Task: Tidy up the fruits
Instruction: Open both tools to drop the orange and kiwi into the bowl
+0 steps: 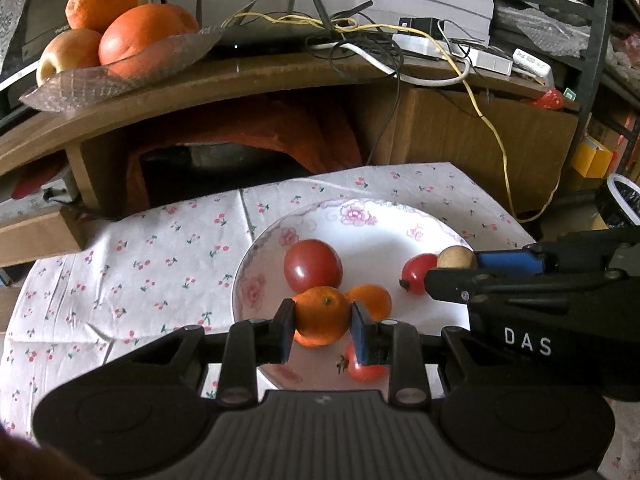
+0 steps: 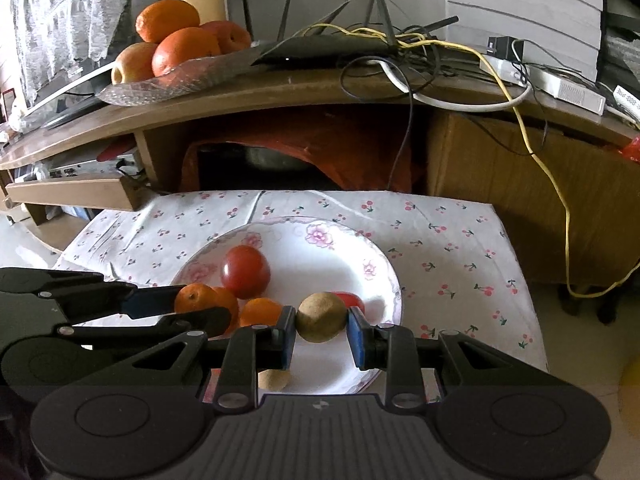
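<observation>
- Gripping a small orange mandarin [image 1: 322, 316], the left gripper [image 1: 322, 330] is seen with its jaws closed to the fruit's width, one blue pad pressed on each side.
- The mandarin is held just above the near part of a white floral plate [image 1: 372, 236], which lies on a cherry-print cloth [image 1: 160, 264] covering the surface.
- A brownish, round fruit [image 2: 321, 317] is clamped in the right gripper [image 2: 321, 330]; its jaws are likewise closed onto it, over the near right part of the plate.
- From the left wrist view, the right gripper is seen entering from the right, the brown fruit at its tips.
- Counted on the plate in the left wrist view: one large red tomato [image 1: 313, 265], one further mandarin [image 1: 370, 300] just behind the held one, and two small red tomatoes, one [image 1: 418, 273] beside the right gripper's tips, one [image 1: 366, 366] under the left jaws.
- A second brownish piece [image 2: 274, 380] is glimpsed on the plate below the right gripper; what it is cannot be told.
- On the wooden shelf [image 1: 248, 76] behind, a clear dish [image 1: 120, 76] is piled with fruit: three oranges and one yellowish apple can be counted in the left wrist view.
- A black router [image 2: 328, 46] with antennas and tangled cables, one of them yellow [image 2: 540, 152], are found on the same shelf.
</observation>
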A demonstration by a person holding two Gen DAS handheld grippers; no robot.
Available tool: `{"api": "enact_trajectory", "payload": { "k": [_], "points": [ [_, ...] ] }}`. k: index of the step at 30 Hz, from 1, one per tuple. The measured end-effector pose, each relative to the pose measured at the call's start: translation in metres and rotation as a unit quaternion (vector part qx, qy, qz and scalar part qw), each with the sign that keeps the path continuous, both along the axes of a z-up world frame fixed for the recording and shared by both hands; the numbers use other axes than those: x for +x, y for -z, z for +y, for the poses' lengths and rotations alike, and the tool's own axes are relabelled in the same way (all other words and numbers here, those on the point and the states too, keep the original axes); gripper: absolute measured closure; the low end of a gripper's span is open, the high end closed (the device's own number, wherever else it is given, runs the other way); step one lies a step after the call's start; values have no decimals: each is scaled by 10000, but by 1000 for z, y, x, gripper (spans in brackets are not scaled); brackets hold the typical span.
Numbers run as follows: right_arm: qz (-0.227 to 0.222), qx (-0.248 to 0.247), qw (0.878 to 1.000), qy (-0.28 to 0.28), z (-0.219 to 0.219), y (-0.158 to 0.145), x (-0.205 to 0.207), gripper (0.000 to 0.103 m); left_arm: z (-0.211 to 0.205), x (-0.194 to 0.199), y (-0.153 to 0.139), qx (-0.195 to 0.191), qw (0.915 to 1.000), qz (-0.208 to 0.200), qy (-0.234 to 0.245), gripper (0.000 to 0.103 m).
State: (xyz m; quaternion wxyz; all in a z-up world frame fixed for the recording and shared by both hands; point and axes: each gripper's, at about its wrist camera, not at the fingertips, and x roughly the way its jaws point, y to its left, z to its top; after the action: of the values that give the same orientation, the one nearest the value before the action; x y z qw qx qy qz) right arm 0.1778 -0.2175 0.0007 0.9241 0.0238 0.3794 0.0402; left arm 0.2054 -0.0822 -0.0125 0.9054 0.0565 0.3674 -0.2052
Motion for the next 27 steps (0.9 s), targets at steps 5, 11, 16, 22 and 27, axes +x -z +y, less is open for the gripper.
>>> {"api": "enact_trajectory", "payload": {
  "k": [5,11,16,22,27],
  "points": [
    [-20,-9,10000,48,-3,1,9,75,-3,9,-1,-52,10000,-32,-10,68],
    [-1,-64,10000,-19,-5,4,23,73,-6,22,4,-78,10000,13,8,68],
    [44,-24,9999,-87,-6,6,33,71,-7,27,5,-73,9999,55,59,70],
    [41,34,9999,-135,-5,7,36,71,-4,30,6,-88,9999,79,22,69],
    [2,53,10000,-84,-6,5,37,71,-4,30,6,-109,9999,111,10,69]
  ]
}}
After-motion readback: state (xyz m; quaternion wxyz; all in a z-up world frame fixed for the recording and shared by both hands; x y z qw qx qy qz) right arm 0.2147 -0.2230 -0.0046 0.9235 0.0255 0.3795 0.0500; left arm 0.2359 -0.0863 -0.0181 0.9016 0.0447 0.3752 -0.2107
